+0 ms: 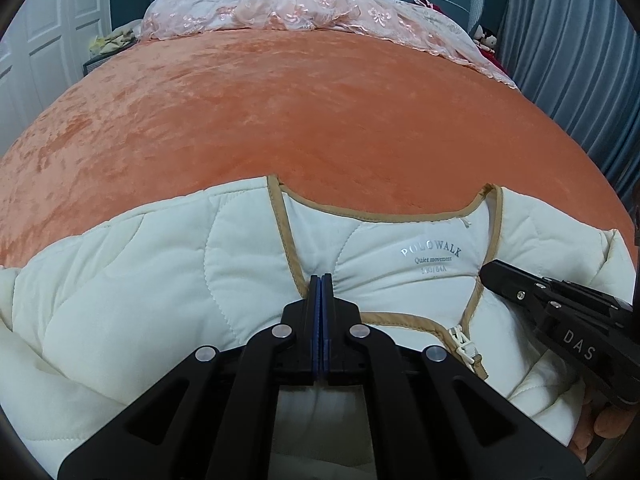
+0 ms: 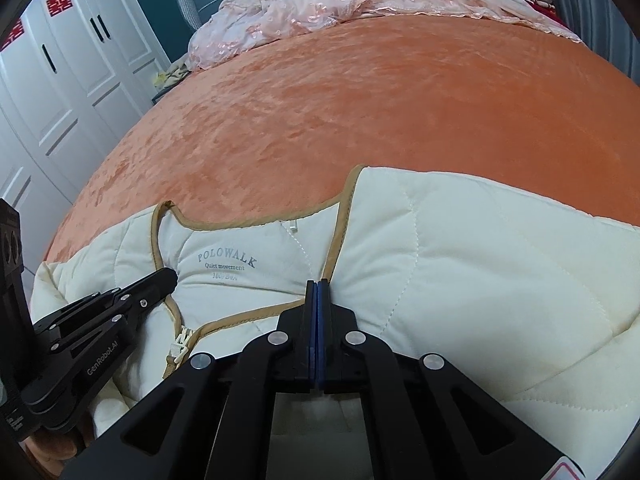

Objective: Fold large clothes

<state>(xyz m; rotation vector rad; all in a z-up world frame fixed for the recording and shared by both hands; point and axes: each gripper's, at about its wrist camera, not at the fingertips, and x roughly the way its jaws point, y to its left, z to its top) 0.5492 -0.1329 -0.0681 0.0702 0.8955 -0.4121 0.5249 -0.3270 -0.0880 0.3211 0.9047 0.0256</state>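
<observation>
Even, soft indoor lighting is recorded in both wrist views, with no single source seen; only faint shadows are cast under the closed fingers onto the cream quilted jacket (image 1: 168, 280). Strong fisheye bowing and dark corner vignetting are noted. Sharp focus is held ahead of the tools; small glints are shown on the linkage rivets.

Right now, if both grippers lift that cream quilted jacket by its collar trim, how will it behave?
Probably floppy: the quilted jacket already lies in soft puffs and folds. Likely light yet bulky, judging by its padding. The tan trim looks thin, so it may slip.
</observation>
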